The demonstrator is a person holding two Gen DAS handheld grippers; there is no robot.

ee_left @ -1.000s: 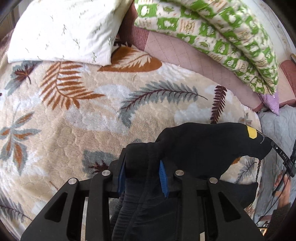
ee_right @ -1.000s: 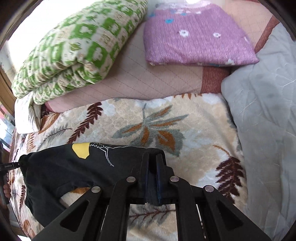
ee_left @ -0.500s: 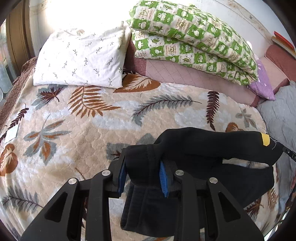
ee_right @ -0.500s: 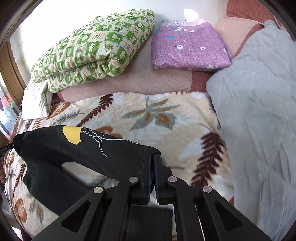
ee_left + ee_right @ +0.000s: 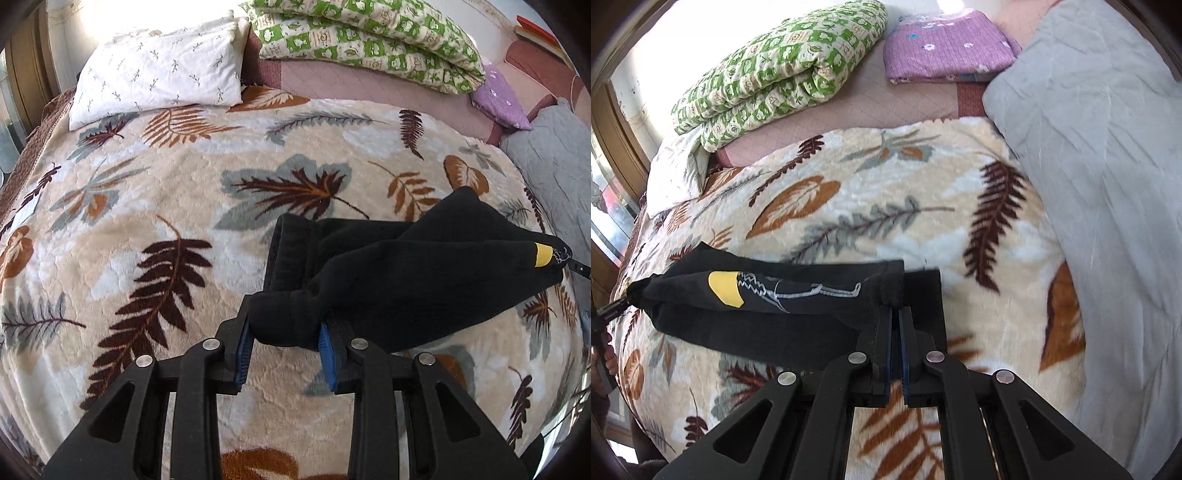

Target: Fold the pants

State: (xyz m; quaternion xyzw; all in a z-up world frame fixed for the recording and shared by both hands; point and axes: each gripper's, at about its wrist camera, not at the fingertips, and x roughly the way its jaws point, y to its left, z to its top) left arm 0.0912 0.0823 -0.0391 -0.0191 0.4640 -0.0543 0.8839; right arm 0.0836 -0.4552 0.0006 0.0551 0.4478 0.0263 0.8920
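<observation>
Leaf-print blanket (image 5: 155, 192) covers the bed, white pillow (image 5: 162, 70) and green quilt (image 5: 369, 40) at the head. Black pants (image 5: 424, 273) stretched above the blanket between both tools. Left tool (image 5: 286, 341) clamps a bunched end; right tool (image 5: 894, 325) clenched tight on the other end.

My two wrist cameras sit close above the bed (image 5: 155, 206), angled steeply down past each claw toward the headboard. Both share the black pants (image 5: 424, 273) and green quilt (image 5: 783, 70)
</observation>
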